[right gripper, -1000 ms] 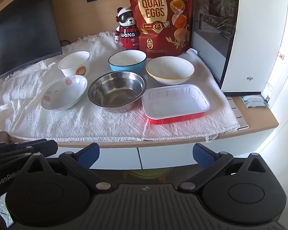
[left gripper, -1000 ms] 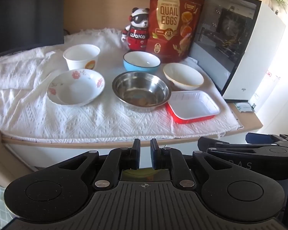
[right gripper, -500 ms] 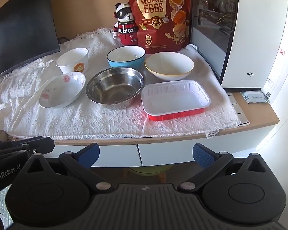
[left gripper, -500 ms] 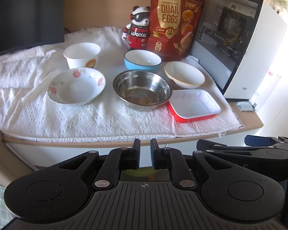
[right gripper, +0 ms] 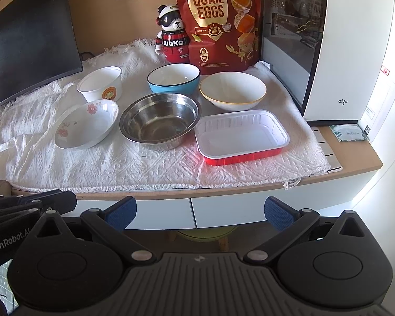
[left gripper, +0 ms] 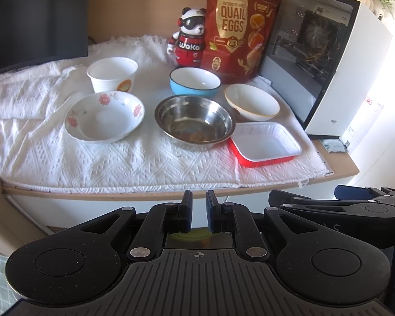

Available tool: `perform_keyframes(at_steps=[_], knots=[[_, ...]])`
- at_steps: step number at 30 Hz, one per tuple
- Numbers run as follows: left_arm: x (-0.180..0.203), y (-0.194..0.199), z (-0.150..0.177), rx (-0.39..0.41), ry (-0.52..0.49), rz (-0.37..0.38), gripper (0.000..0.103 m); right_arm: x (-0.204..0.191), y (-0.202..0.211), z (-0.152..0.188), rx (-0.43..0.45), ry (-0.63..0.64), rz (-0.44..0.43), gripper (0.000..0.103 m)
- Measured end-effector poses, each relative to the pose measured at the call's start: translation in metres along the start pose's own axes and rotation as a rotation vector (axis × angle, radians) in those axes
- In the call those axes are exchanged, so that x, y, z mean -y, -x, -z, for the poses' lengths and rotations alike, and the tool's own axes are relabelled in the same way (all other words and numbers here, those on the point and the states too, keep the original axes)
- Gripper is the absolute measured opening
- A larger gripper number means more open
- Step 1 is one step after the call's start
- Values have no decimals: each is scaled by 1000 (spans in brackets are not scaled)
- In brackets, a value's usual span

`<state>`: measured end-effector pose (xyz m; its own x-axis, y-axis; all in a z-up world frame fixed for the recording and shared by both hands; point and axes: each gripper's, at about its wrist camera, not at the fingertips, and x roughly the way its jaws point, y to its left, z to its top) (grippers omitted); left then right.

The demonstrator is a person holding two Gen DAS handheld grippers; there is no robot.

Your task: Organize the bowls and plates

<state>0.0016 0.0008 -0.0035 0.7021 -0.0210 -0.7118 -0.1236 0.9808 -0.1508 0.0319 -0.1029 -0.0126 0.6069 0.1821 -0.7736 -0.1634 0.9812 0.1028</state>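
Before the desk, both grippers (left gripper: 196, 212) (right gripper: 198, 212) angled downward.

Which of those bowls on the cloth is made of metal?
The steel bowl in the middle of the front row. It is shiny grey and mirrors the light, while the blue bowl behind it and the flowered bowl beside it are glazed.

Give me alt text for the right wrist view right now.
The open right claw hangs empty short of the desk edge, facing six empty dishes on a white cloth: paper cup, floral bowl, steel bowl, blue bowl, yellow-rimmed bowl, red tray.
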Motion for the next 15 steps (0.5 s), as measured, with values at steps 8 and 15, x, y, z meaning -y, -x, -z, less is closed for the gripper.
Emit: perform_keyframes(at_steps=[8,15], knots=[[-1,1,1,0,2,-5,13,-2,1,3,1,3,-1,103],[-2,4,1,4,10,-4,13,-4,2,3,3,6,-3,103]])
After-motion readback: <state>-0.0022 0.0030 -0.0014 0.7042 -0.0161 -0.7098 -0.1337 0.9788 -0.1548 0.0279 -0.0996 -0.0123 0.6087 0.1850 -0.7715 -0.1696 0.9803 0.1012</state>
